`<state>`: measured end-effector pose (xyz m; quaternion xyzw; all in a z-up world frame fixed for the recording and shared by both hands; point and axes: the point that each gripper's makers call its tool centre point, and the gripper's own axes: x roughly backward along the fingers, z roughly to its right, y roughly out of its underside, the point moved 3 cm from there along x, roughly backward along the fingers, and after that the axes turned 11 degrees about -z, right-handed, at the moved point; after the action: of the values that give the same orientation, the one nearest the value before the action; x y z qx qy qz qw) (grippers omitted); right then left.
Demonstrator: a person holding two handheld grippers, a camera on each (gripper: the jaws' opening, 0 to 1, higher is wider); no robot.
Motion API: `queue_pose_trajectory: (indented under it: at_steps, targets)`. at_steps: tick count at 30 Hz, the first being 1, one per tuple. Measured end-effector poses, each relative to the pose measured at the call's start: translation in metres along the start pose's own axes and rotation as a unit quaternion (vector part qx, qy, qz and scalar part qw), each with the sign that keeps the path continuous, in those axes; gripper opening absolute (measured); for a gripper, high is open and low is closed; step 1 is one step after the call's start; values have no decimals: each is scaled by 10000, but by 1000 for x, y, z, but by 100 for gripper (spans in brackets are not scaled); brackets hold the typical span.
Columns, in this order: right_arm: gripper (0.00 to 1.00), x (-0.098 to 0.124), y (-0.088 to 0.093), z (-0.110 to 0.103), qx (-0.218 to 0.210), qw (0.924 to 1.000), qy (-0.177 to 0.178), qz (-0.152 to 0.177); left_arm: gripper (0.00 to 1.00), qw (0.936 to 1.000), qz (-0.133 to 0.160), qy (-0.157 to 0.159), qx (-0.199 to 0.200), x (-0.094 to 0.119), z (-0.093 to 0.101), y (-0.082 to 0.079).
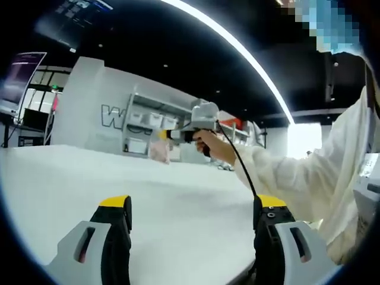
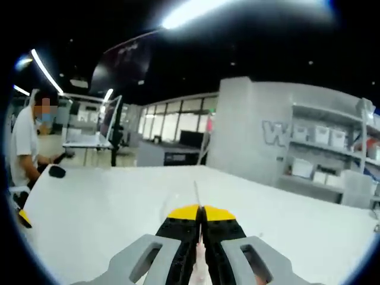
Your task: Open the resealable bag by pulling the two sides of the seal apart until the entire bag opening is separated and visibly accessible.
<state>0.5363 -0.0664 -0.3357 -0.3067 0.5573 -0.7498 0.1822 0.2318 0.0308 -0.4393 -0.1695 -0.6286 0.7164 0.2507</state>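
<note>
My left gripper (image 1: 193, 205) is open wide, its yellow-tipped jaws low over the white table (image 1: 89, 178) with nothing between them. Across the table a person's hand (image 1: 217, 145) holds my right gripper (image 1: 163, 135) up in the air. A pale pinkish, see-through bag (image 1: 159, 149) hangs from its tip. In the right gripper view my right gripper (image 2: 199, 212) is shut, and the bag's thin edge (image 2: 196, 193) sticks out from between the jaws, seen edge-on. The bag's seal cannot be made out.
The person's white sleeve (image 1: 332, 160) fills the right side. Grey shelves with white bins (image 2: 323, 151) stand behind the table. A second person (image 2: 24, 148) sits at the table's far left end, near a small dark object (image 2: 56, 172). A monitor (image 1: 21, 77) stands at the left.
</note>
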Motion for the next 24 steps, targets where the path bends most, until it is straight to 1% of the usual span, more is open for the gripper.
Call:
queue_pose_trajectory:
  at_steps: [7, 12, 17, 21, 24]
  targets:
    - [0, -7, 2, 2, 59, 9999, 12, -83, 84, 10000, -20, 35, -14, -1, 2, 1]
    - [0, -15, 5, 10, 169, 9996, 94, -183, 85, 10000, 26, 48, 40, 0, 2, -1]
    - [0, -23, 4, 20, 108, 9996, 166, -217, 89, 9999, 82, 46, 41, 0, 3, -2]
    - [0, -30, 3, 24, 1, 9996, 172, -222, 89, 10000, 61, 41, 50, 0, 3, -2]
    - [0, -35, 4, 24, 6, 9995, 200, -251, 89, 10000, 60, 50, 47, 0, 3, -2]
